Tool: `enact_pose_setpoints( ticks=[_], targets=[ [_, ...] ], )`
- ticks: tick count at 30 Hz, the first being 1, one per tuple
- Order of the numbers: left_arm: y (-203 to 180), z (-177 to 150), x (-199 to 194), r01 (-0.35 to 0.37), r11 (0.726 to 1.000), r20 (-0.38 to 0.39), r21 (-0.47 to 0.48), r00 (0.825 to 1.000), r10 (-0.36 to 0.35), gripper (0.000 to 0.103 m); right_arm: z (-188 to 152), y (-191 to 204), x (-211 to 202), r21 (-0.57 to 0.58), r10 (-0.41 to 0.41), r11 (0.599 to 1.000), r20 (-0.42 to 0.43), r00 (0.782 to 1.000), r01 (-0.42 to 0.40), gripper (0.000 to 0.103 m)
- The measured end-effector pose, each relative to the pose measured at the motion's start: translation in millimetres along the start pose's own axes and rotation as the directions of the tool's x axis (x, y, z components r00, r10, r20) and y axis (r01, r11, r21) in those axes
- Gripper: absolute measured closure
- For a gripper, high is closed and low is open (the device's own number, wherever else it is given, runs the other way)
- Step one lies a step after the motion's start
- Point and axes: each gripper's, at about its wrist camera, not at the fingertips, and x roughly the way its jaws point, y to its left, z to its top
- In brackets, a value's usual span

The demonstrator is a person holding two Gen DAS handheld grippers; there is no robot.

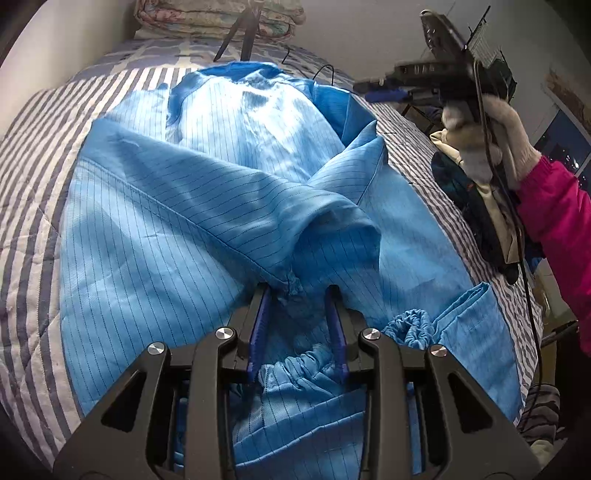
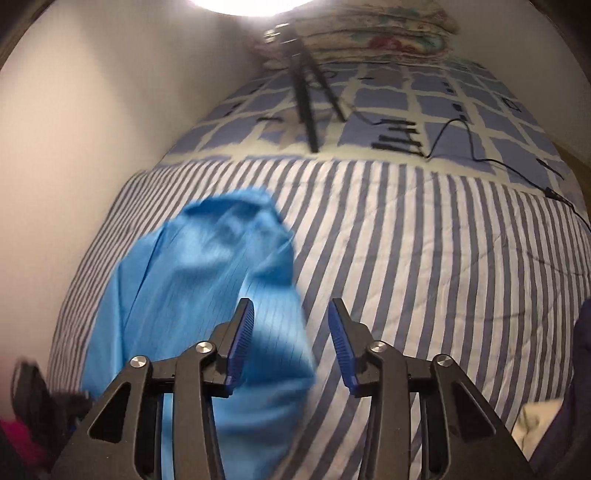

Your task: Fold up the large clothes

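A large light-blue pinstriped garment (image 1: pixel 207 206) lies spread on the striped quilt (image 1: pixel 33 155), one sleeve folded across its body. My left gripper (image 1: pixel 297 295) sits low at its near end, and a gathered bunch of the cloth by an elastic cuff (image 1: pixel 306 356) is pinched between the blue pads. My right gripper (image 1: pixel 373 90) hangs high over the garment's far right side, held by a gloved hand (image 1: pixel 491 147) in a pink sleeve. In the right wrist view that gripper (image 2: pixel 291 306) stands open with nothing between its fingers. The blurred blue garment (image 2: pixel 199 277) lies below and to its left.
A black tripod (image 2: pixel 306 107) stands on the checked sheet (image 2: pixel 436 96) at the head of the bed, with a thin cable (image 2: pixel 461 136) beside it. A folded floral quilt (image 1: pixel 218 18) lies behind. A wall (image 2: pixel 92 110) borders the bed's left. Piled clothes (image 1: pixel 476 206) lie off the right edge.
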Motion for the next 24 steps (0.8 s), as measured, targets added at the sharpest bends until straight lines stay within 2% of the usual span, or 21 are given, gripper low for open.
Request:
enact_pose_setpoints(
  ticks=[3, 4, 5, 6, 11, 14, 18, 20, 21, 23, 24],
  targets=[
    [-3.4, -1.2, 1.7, -0.014, 1.000, 0.000, 0.018, 1.000, 0.014, 0.071, -8.8, 11.7, 11.4, -0.078, -0.100, 0.992, -0.038, 0.994, 0.097, 0.063],
    [-4.1, -1.6, 1.9, -0.015, 1.000, -0.001, 0.022, 1.000, 0.015, 0.071, -9.1, 12.2, 19.6, -0.086, -0.131, 0.988, -0.056, 0.990, 0.126, 0.075],
    [-4.1, -1.7, 2.2, -0.014, 1.000, -0.001, 0.022, 1.000, 0.014, 0.071, -9.1, 12.8, 29.4, -0.087, -0.152, 0.986, -0.074, 0.986, 0.146, 0.101],
    [-3.4, -1.7, 2.4, -0.011, 1.000, 0.000, 0.020, 1.000, 0.011, 0.071, -8.9, 12.5, 34.1, -0.084, -0.161, 0.985, -0.091, 0.983, 0.154, 0.103],
    [-1.8, -2.3, 2.9, 0.001, 1.000, -0.002, 0.017, 1.000, -0.001, 0.071, 1.2, 26.8, 29.5, -0.099, -0.184, 0.978, -0.012, 0.983, 0.182, 0.103],
    [-0.6, -2.1, 4.4, 0.006, 1.000, -0.003, 0.013, 1.000, -0.006, 0.071, 9.4, 28.0, 23.2, -0.108, -0.200, 0.974, 0.008, 0.980, 0.200, 0.103],
    [-0.9, -2.3, 4.4, 0.005, 1.000, -0.003, 0.013, 1.000, -0.005, 0.071, 12.5, 21.0, 17.4, -0.073, -0.217, 0.974, -0.020, 0.976, 0.215, 0.103],
    [-0.7, -2.4, 4.6, 0.006, 1.000, -0.003, 0.011, 1.000, -0.006, 0.071, 11.6, 16.2, 8.0, -0.039, -0.235, 0.971, -0.003, 0.972, 0.235, 0.096],
    [-0.4, -2.4, 4.8, 0.008, 1.000, -0.004, 0.009, 1.000, -0.008, 0.071, 11.1, 13.9, 5.0, -0.016, -0.216, 0.976, -0.001, 0.976, 0.216, 0.094],
    [-0.2, -2.1, 5.1, 0.008, 1.000, -0.004, 0.008, 1.000, -0.008, 0.070, 8.7, 2.9, -0.3, 0.048, -0.138, 0.989, 0.001, 0.990, 0.137, 0.077],
    [-0.3, -2.1, 5.4, 0.008, 1.000, -0.004, 0.009, 1.000, -0.008, 0.070, 8.1, 0.1, -1.0, 0.062, -0.129, 0.990, 0.008, 0.992, 0.128, 0.076]
  ],
)
